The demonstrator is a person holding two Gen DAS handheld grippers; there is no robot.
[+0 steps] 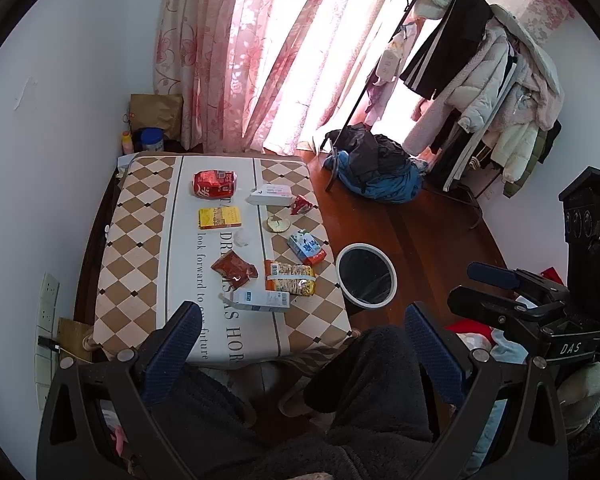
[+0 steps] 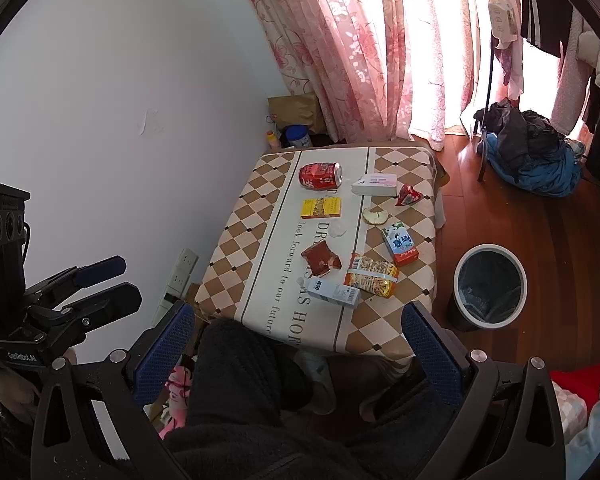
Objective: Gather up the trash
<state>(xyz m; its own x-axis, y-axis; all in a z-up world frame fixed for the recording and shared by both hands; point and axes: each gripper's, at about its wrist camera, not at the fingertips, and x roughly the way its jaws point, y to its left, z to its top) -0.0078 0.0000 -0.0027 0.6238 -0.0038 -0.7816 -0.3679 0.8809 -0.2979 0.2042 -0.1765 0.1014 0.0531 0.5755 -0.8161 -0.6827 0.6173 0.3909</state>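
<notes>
Nothing is collected yet — both the left tool (image 1: 300, 344) and right tool (image 2: 300, 344) hover wide open and empty above the littered bench (image 2: 236, 256), so the next move is probably reaching for the nearest white-and-blue carton (image 2: 334, 292) and carrying it to the trash bin (image 2: 490, 286) beside the bench.

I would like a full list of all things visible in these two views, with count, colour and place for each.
table: one, brown and cream checked cloth, room centre
can: one, red, lying at far end
yellow box: one, near can
white box: one, far right
red wrapper: one, far right edge
milk carton: one, blue-green, right side
brown packet: one, middle
snack pack: one, orange, near side
blue-white box: one, nearest edge
bin: one, white rim, floor right of table
curtains: pink, behind
clothes pile: blue and black, floor
left gripper: open
right gripper: open
</notes>
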